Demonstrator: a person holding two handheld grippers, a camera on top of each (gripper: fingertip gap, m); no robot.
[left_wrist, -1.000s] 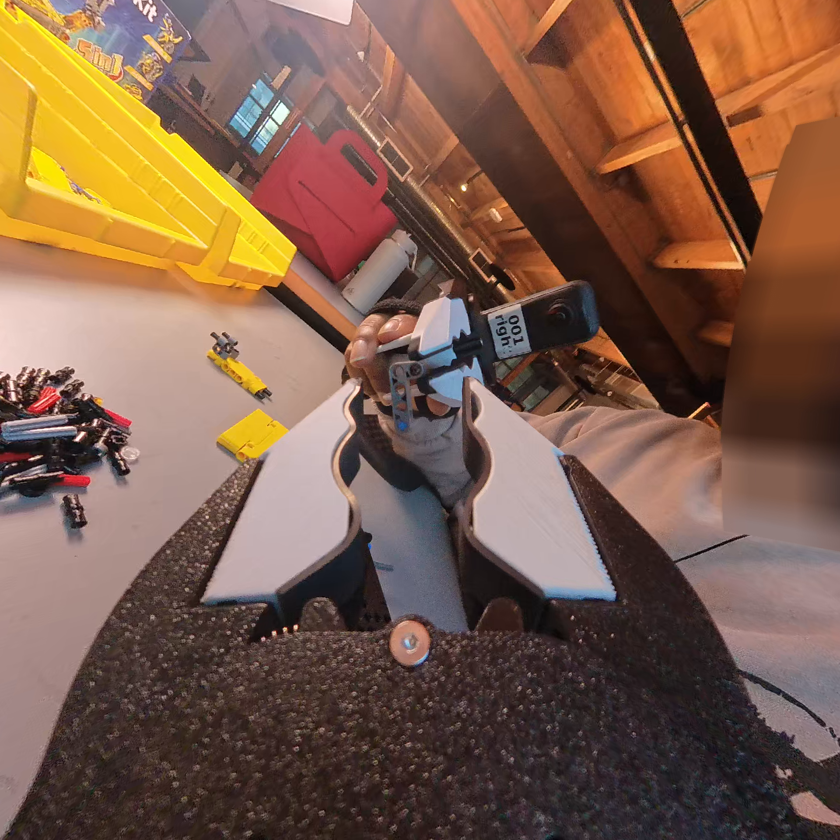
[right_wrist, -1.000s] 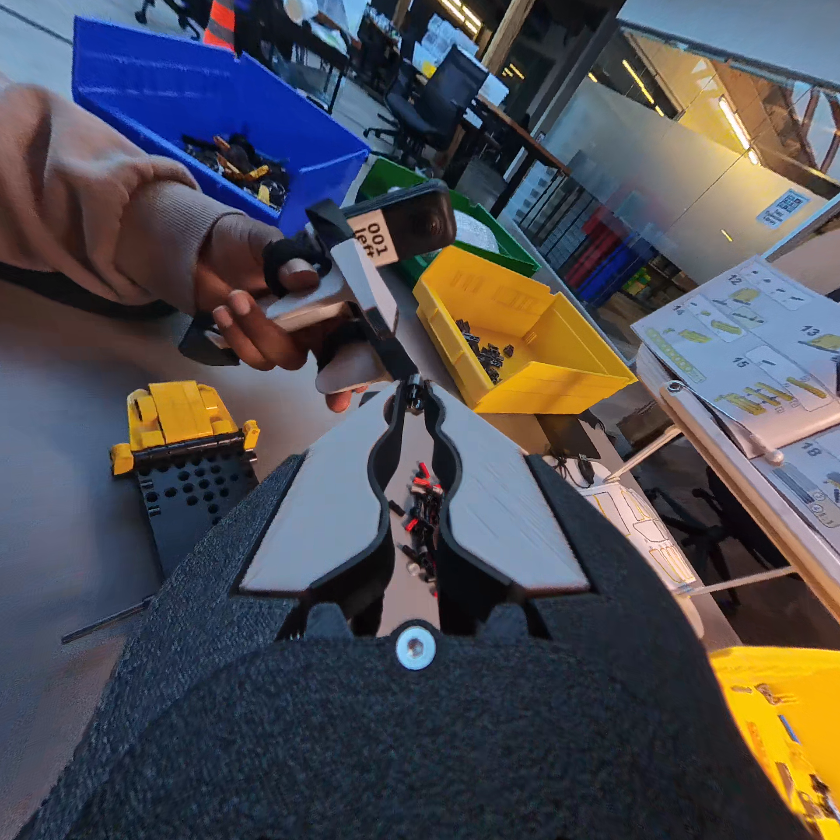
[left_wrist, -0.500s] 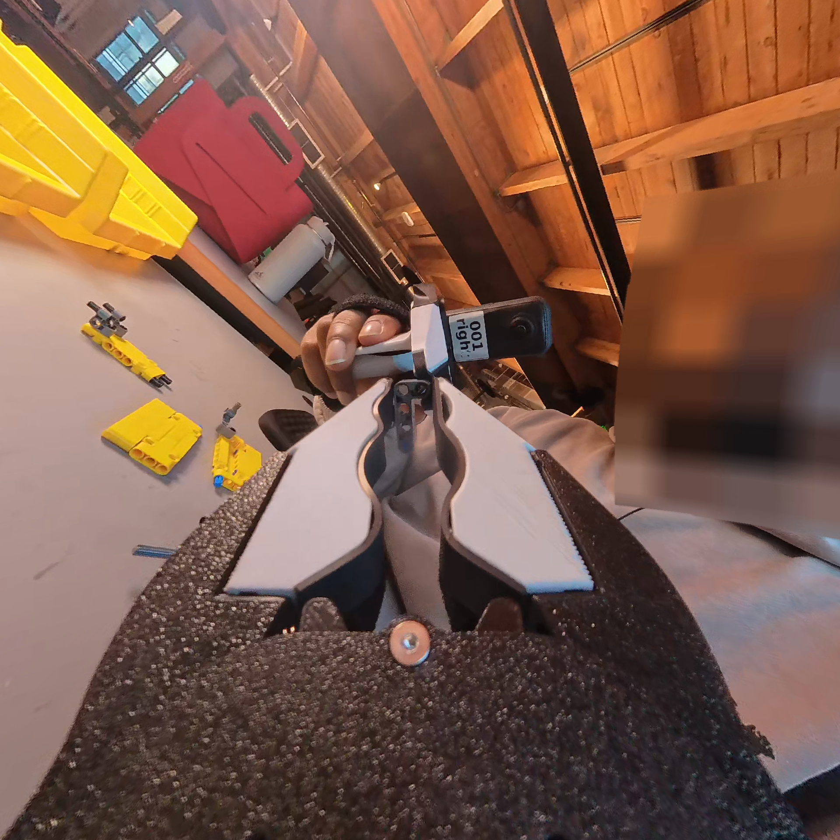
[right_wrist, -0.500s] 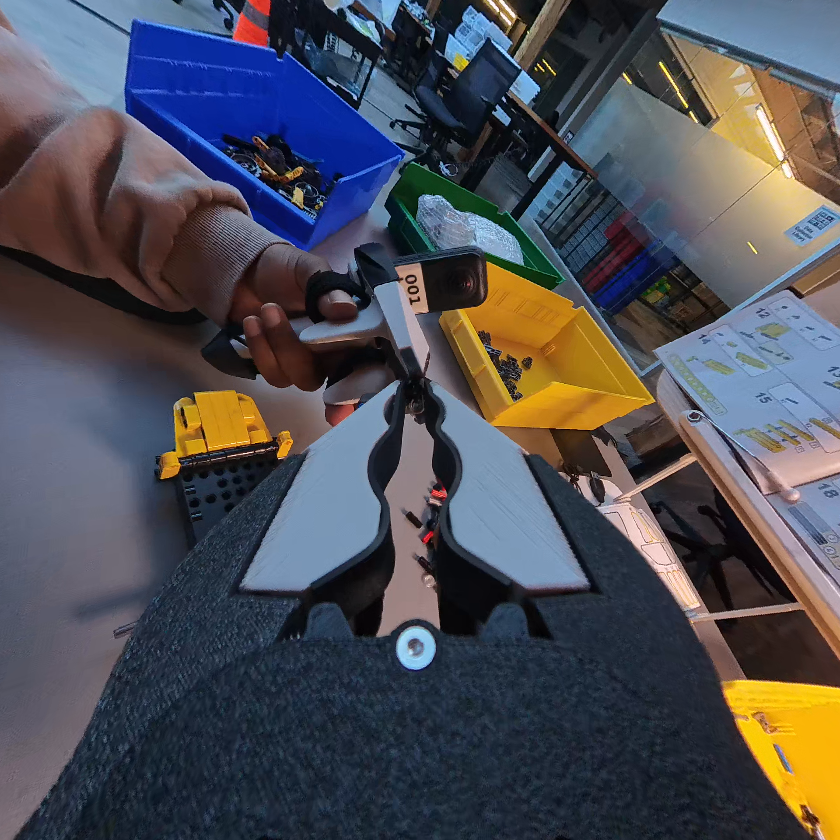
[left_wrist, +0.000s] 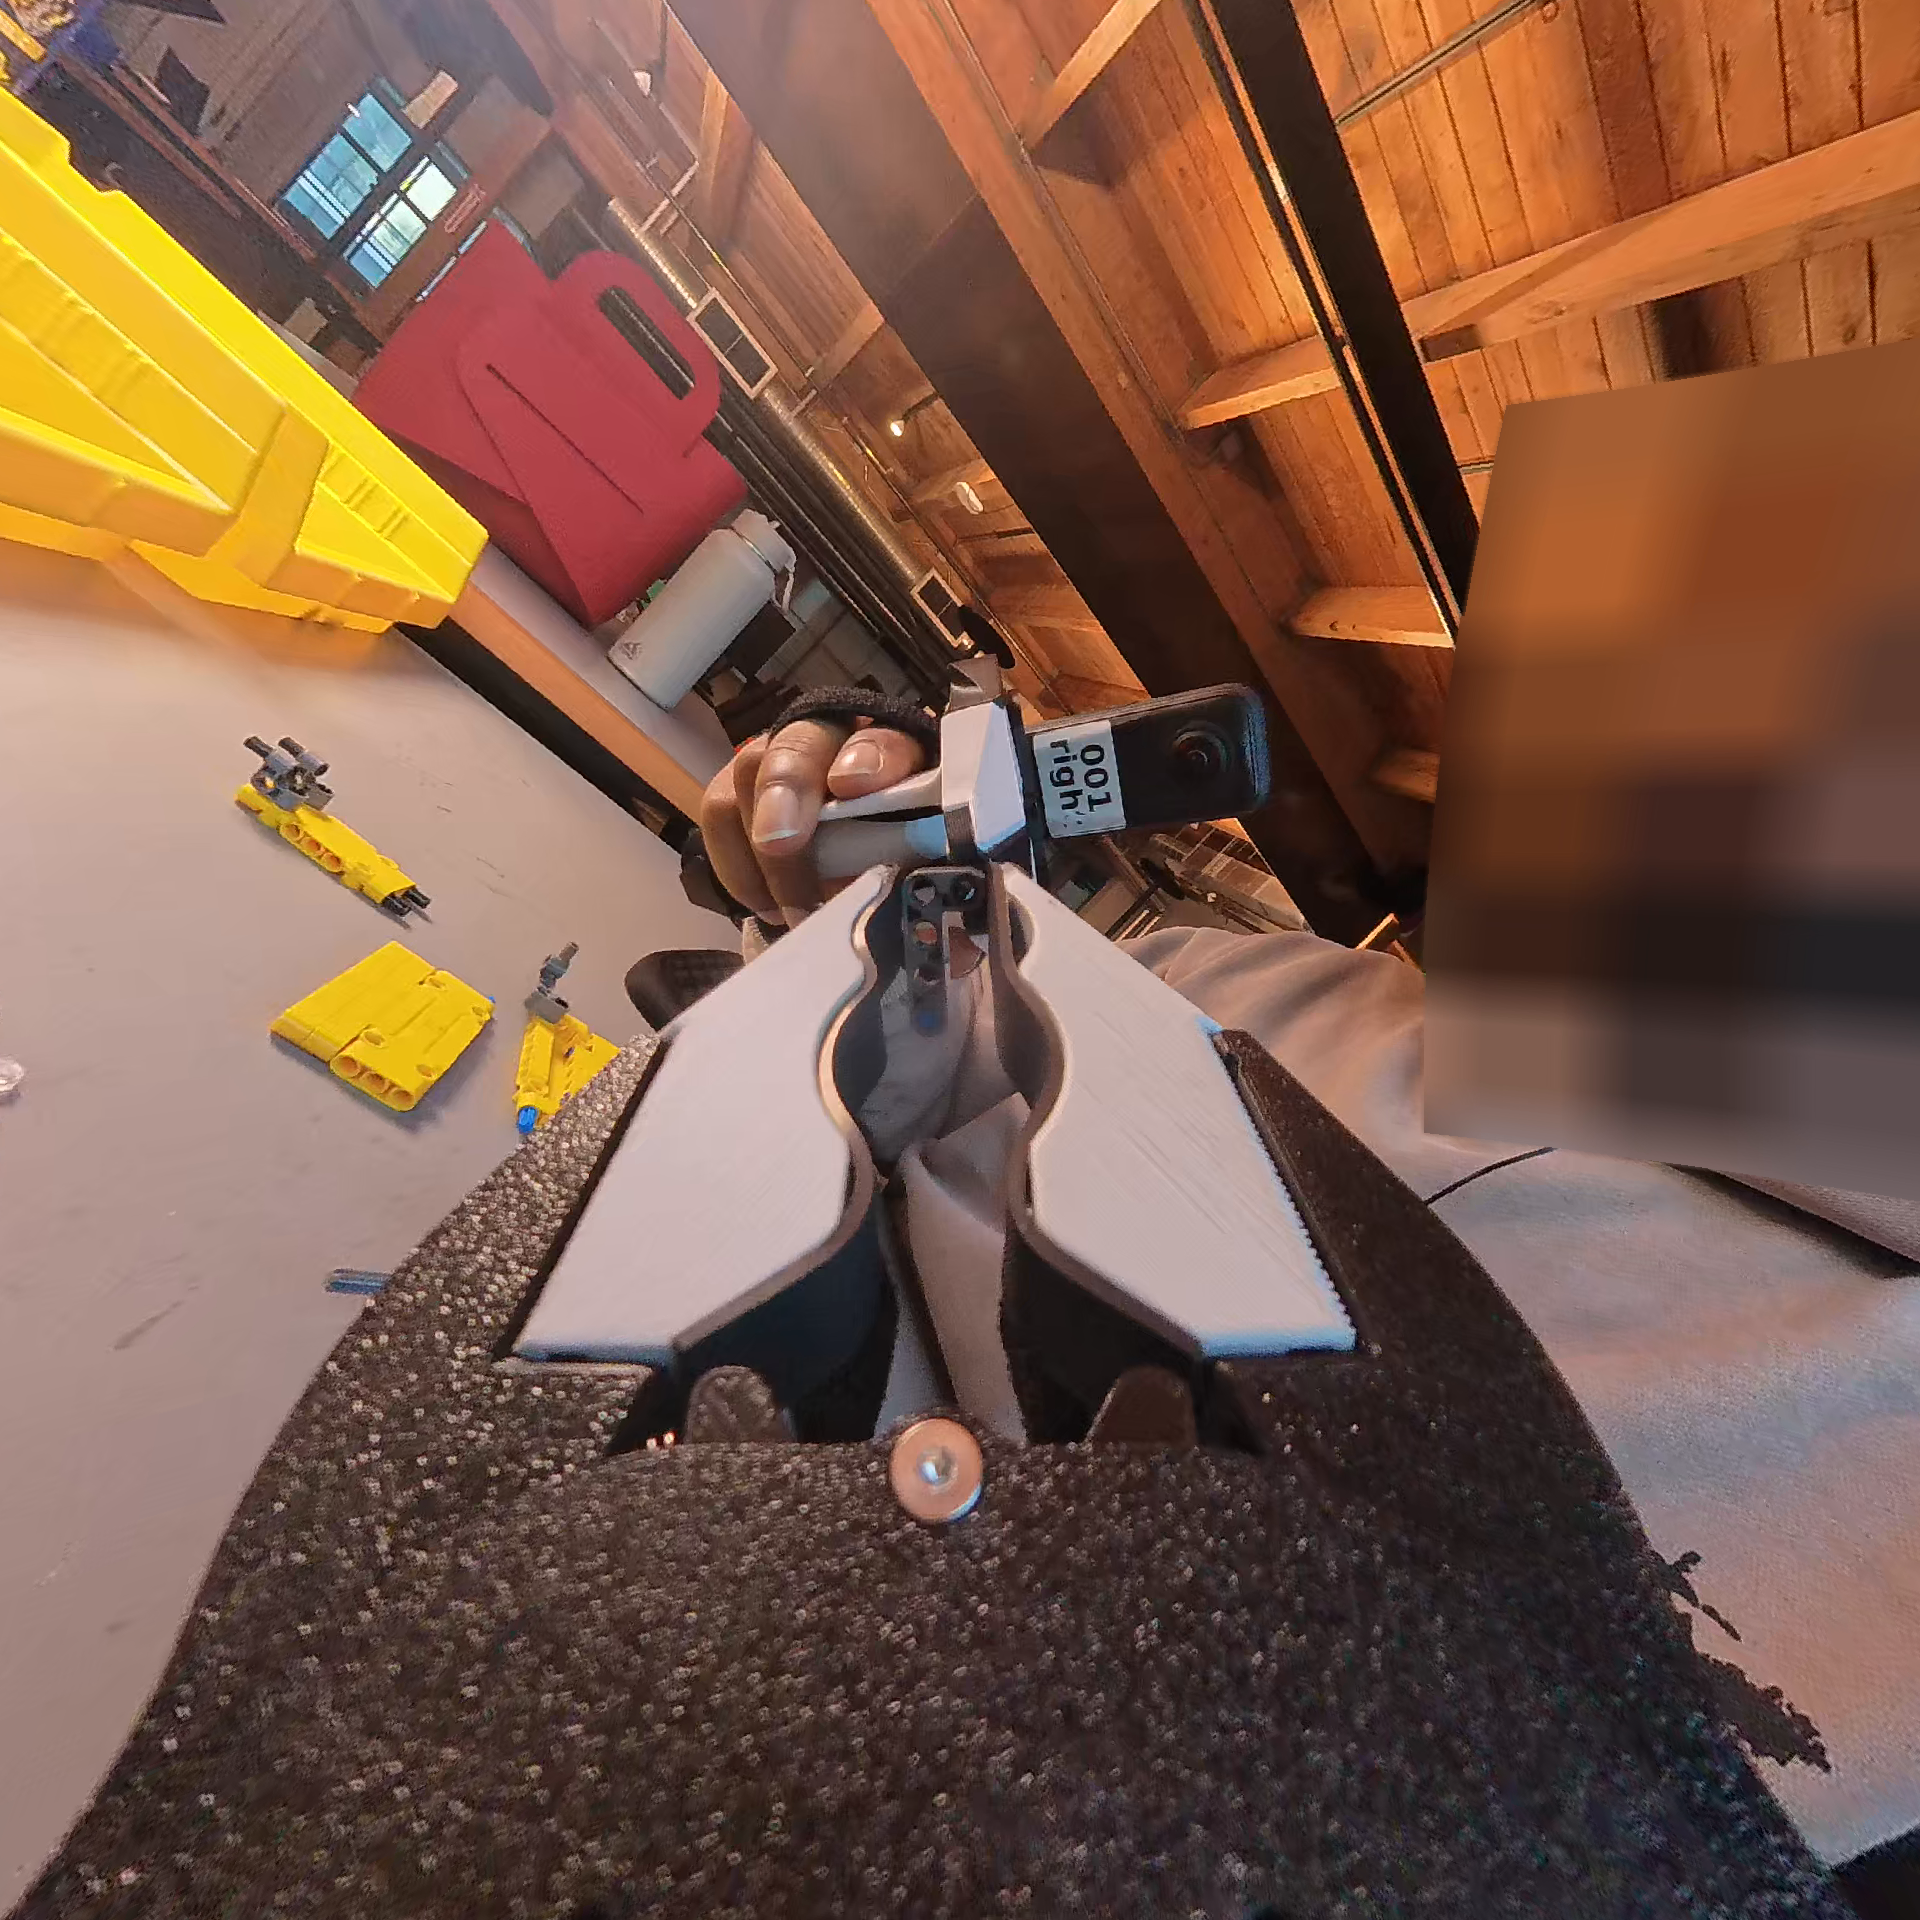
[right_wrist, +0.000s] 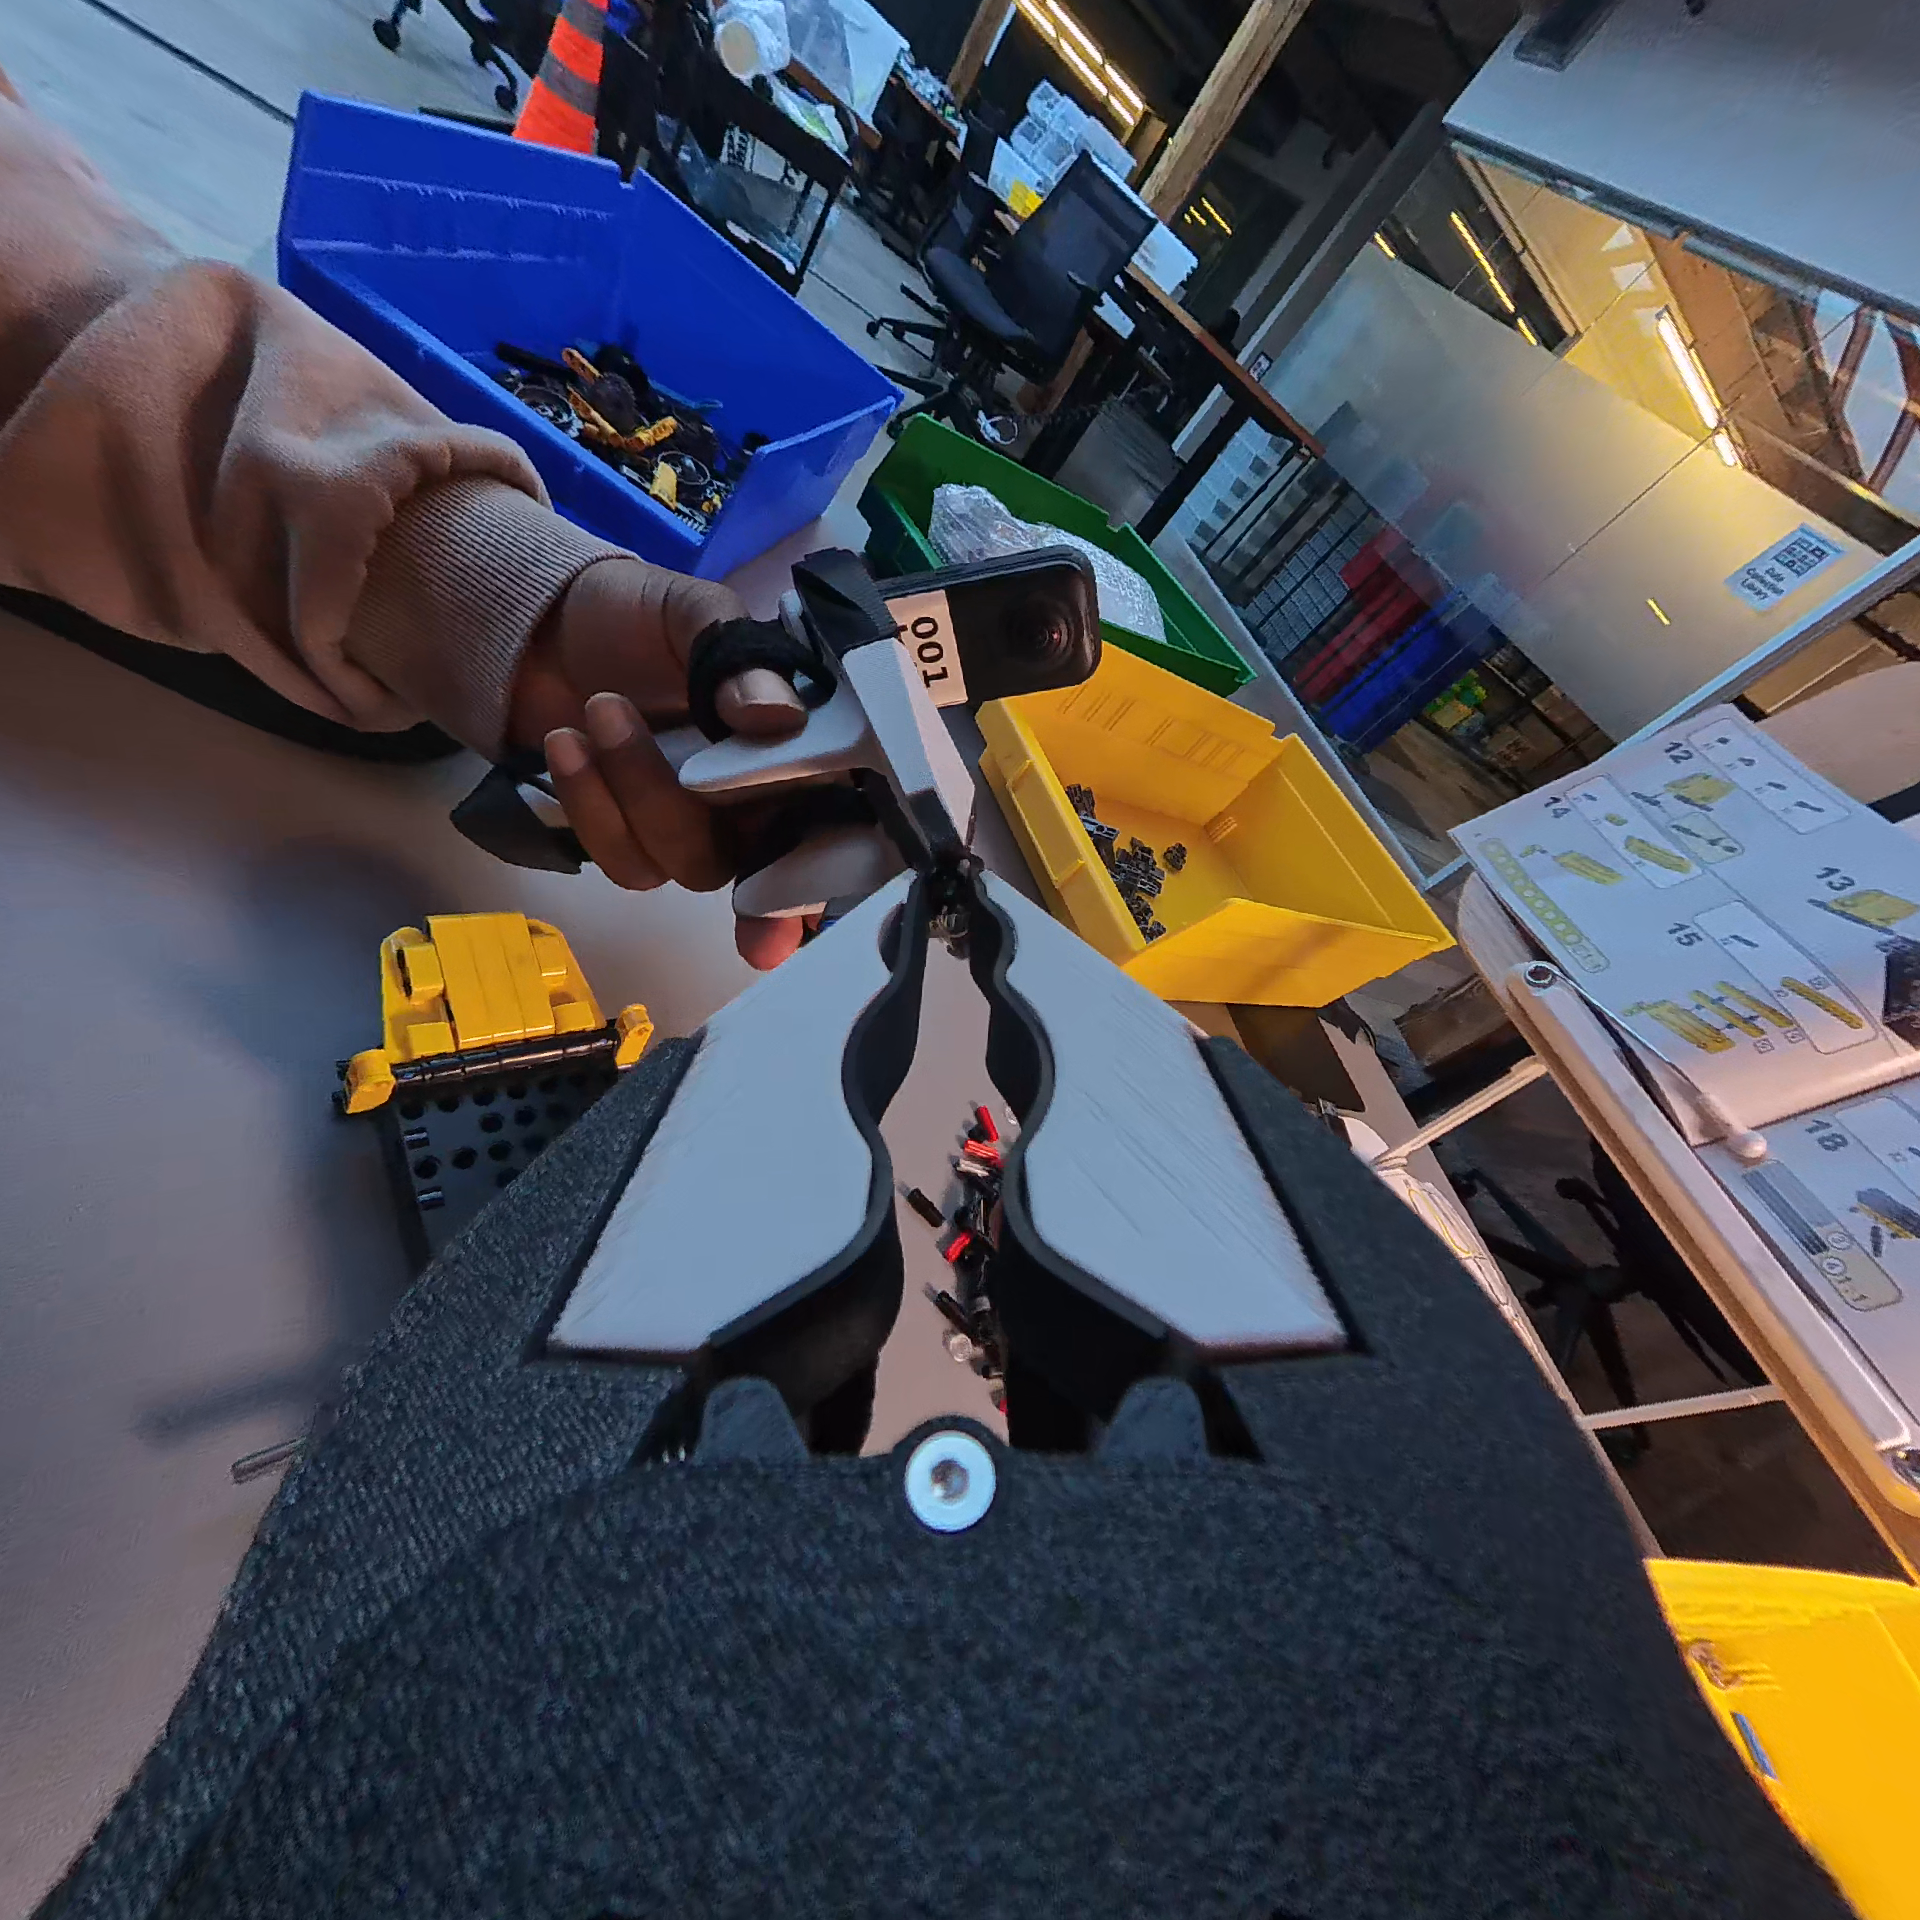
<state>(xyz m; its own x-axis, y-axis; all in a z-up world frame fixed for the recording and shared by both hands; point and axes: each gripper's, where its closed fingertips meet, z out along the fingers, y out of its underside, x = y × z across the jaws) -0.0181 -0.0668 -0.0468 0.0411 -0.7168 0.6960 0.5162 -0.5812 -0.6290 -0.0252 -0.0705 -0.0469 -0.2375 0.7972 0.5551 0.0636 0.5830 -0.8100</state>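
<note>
Since a second ago the left gripper (left_wrist: 940, 899) has closed its jaws on the light, stiff beam (left_wrist: 928, 951) at frame centre, gripped by the right gripper (right_wrist: 948, 902) too.

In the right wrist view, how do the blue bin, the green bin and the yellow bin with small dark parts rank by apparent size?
Largest to smallest, as they look:
1. blue bin
2. yellow bin
3. green bin, partly hidden behind the other gripper's camera

The green bin stands farther from the camera than the yellow one, so their true sizes may be alike.

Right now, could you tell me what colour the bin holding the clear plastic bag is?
Green bin, seen best in the right wrist view.
</note>
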